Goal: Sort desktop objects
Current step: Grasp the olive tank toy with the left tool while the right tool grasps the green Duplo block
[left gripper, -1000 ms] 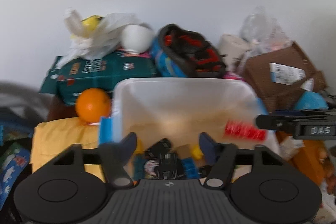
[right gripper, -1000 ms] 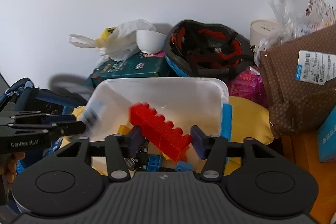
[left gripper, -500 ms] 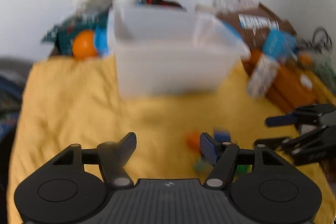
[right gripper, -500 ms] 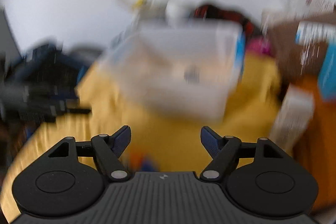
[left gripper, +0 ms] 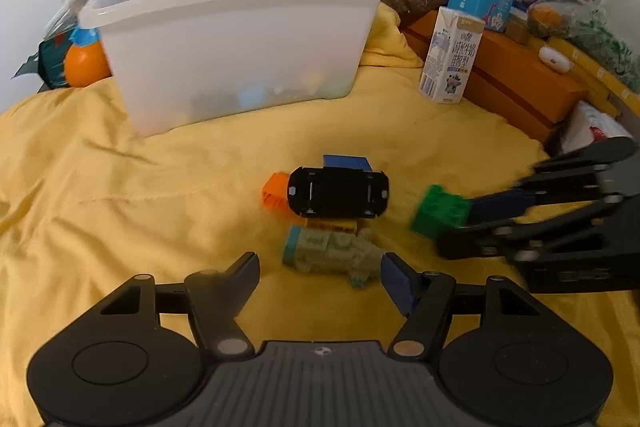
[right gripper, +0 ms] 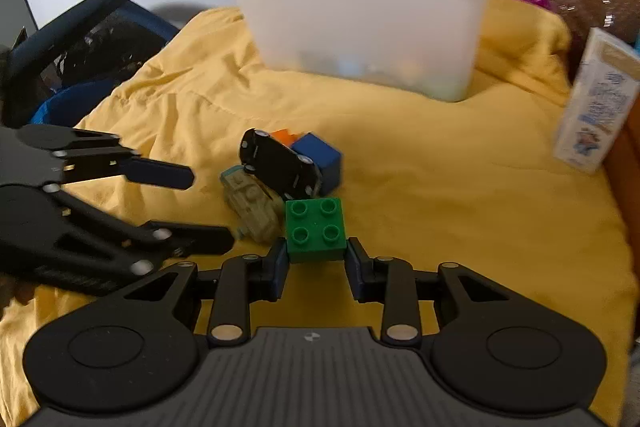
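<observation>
In the left wrist view: left hand-held gripper, fingers spread wide, nothing between them, low over yellow cloth. Just ahead of the fingertips, pale olive toy vehicle lying on the cloth. Directly behind it, black toy car, underside up, resting against an orange block on its left and a blue block behind. Farther back, translucent white bin, small coloured pieces dimly visible through its wall. Orange fruit left of the bin. Milk carton upright to the bin's right, beside orange boxes. At right, right hand-held gripper reaching in, clamped on a green block.

In the right wrist view: right hand-held gripper, fingers narrowed and pressed against opposite sides of the green block, studs up, on or just above the cloth; cannot tell which. Olive toy vehicle touching the block's left edge. Black toy car tilted behind, leaning on the blue block. Left hand-held gripper at left, fingers apart. White bin beyond; milk carton at right edge.
</observation>
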A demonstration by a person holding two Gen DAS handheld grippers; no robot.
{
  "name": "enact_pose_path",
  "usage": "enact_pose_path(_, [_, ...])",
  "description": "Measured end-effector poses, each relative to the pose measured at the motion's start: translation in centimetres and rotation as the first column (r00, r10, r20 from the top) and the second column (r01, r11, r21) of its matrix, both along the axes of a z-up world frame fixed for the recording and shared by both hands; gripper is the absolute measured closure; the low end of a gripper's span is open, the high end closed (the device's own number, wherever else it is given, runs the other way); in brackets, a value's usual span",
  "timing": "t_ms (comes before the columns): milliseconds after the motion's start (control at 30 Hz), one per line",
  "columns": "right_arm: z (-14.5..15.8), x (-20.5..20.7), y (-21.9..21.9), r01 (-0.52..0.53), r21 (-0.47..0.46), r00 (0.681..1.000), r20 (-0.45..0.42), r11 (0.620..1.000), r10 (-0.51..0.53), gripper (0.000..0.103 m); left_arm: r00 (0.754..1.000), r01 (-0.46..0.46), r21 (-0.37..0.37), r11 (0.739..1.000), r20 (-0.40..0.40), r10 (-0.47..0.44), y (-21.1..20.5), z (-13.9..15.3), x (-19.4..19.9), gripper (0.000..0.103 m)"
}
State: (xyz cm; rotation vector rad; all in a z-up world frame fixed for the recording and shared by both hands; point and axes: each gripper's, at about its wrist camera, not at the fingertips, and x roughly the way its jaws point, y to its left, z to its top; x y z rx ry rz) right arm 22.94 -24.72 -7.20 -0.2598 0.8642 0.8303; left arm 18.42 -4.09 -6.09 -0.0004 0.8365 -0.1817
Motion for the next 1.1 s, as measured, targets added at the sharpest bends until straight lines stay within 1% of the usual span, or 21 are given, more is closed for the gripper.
enact_pose_path(67, [0.1,0.1,-1.3,0.022,0.001,1.000,-0.006,1.000,-0.022,0.069,1.000,0.000,-0.002,1.000,-0.004,0.000,-0.4,-0.2,0.5,0.030])
enact_pose_path(200, [0.0,0.3,-2.9,0.066,0.001,0.998,-0.022,0.998,-0.066,0.069,1.000,-0.001,-0.003,1.000,-0.006,0.001,-1.3,-0.4,1.0,0.030])
enact_pose_path(267, [-0.1,0.2,-3.2,0.075,0.004,0.997,-0.026,0.997,-0.075,0.069,0.999,0.027,0.003,1.000,-0.019,-0.027,-1.9,-0.7,1.0,0.030])
enact_pose_path(300, [-0.1,0.1,-3.2,0.077,0.005,0.997,-0.027,0.997,-0.077,0.069,0.999,0.045,0.027,0.999,-0.022,-0.045,-2.3,-0.8,0.9,0.031])
enact_pose_path(333, [-0.2,0.1,-3.1,0.076,0.005,0.997,-0.026,0.997,-0.076,0.069,0.998,0.057,0.056,0.997,-0.020,-0.056,-2.6,-0.9,0.9,0.034])
enact_pose_path(367, [-0.3,0.0,-3.0,0.073,0.005,0.997,-0.026,0.997,-0.073,0.069,0.997,0.078,0.076,0.994,-0.011,-0.077,-2.9,-0.9,0.7,0.043])
enact_pose_path(467, [-0.2,-0.1,-2.8,0.071,0.012,0.997,-0.028,0.997,-0.071,0.069,0.994,0.110,0.084,0.990,-0.007,-0.110,-2.9,-0.6,0.1,0.060])
enact_pose_path(567, [0.0,-0.2,-2.8,0.070,0.022,0.997,-0.026,0.997,-0.070,0.069,0.991,0.132,0.094,0.987,-0.001,-0.132,-2.7,-0.6,-0.7,0.062])
enact_pose_path(633, [0.0,-0.2,-2.7,0.075,0.025,0.997,-0.027,0.997,-0.074,0.069,0.989,0.144,0.099,0.985,0.005,-0.145,-2.7,-0.4,-1.0,0.065])
enact_pose_path(700, [0.1,-0.2,-2.6,0.083,0.028,0.996,-0.028,0.996,-0.083,0.069,0.990,0.137,0.102,0.985,0.011,-0.139,-2.6,-0.2,-1.3,0.066])
enact_pose_path(767, [0.5,-0.4,-2.7,0.092,0.039,0.996,-0.024,0.995,-0.091,0.069,0.992,0.120,0.070,0.990,0.029,-0.122,-2.1,0.6,-1.9,0.066])
enact_pose_path(833, [1.1,-0.5,-2.7,0.097,0.056,0.995,-0.011,0.994,-0.096,0.069,0.993,0.103,0.055,0.993,0.051,-0.106,-1.4,1.4,-2.4,0.066])
enact_pose_path(900, [1.7,-0.4,-2.4,0.091,0.067,0.996,0.002,0.994,-0.092,0.069,0.994,0.080,0.037,0.996,0.066,-0.083,-0.6,2.2,-2.7,0.071])
enact_pose_path(1033, [3.1,-0.2,-1.7,0.094,0.100,0.995,0.022,0.991,-0.096,0.069,0.994,0.022,-0.004,1.000,0.108,-0.022,1.3,4.1,-3.0,0.071])
enact_pose_path(1100, [3.8,-0.1,-1.1,0.084,0.113,0.995,0.040,0.990,-0.089,0.069,0.992,0.009,-0.001,1.000,0.125,-0.009,2.0,4.6,-3.2,0.071])
